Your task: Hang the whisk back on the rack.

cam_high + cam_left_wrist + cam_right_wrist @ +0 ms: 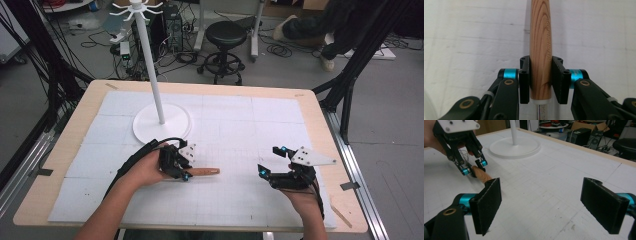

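— While your left gripper jaws clamp the wooden handle, where does its long axis point?
— Toward 3 o'clock, low over the tabletop, facing your right gripper, jaws apart.

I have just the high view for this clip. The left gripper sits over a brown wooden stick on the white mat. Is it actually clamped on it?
Observer: Yes. In the left gripper view the left gripper has both black pads pressed against the round wooden handle.
Operator: Is it plain wood all the way?
Observer: No. Below the pads a white collar joins a thin metal shaft.
Operator: Any marking?
Observer: Lettering is stamped along the grain.
Operator: And the right gripper?
Observer: The right gripper is wide open, aimed across the mat toward the handle.
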`<state>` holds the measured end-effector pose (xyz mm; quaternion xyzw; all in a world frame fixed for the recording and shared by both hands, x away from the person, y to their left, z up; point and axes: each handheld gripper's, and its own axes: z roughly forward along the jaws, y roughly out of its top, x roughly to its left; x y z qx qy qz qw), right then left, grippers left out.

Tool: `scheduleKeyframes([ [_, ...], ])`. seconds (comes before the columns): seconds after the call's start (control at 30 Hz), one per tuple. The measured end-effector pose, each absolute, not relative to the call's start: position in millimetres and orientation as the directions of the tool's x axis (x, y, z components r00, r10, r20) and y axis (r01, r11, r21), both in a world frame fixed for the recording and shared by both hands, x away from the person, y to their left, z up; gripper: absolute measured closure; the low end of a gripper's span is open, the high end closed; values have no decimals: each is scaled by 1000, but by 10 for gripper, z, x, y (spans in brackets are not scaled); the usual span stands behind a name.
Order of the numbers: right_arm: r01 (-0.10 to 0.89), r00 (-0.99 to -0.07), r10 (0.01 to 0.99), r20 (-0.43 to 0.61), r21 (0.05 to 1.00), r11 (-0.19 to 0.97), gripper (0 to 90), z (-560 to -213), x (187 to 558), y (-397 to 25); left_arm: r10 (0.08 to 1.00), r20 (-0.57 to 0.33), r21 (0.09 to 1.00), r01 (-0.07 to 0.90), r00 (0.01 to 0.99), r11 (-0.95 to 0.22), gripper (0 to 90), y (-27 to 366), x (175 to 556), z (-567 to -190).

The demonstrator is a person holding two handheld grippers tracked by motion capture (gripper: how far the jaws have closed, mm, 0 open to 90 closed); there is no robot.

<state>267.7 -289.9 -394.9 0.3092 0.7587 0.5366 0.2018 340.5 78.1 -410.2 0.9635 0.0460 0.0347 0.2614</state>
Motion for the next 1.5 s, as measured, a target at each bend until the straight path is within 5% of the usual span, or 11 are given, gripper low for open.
scheduleKeyframes([
  [0.3,256,-728,685,30,938,232,162,-3950,2669,-2887,186,12,549,149,983,-823,709,850,3386,-3980],
  [0.7,257,-734,679,26,935,242,162,-3966,2683,-2855,328,-29,712,250,944,-656,709,1131,3313,-3569],
  [1.5,258,-739,673,24,933,250,162,-3982,2700,-2832,477,-41,885,254,878,-391,709,1601,3324,-2711],
])
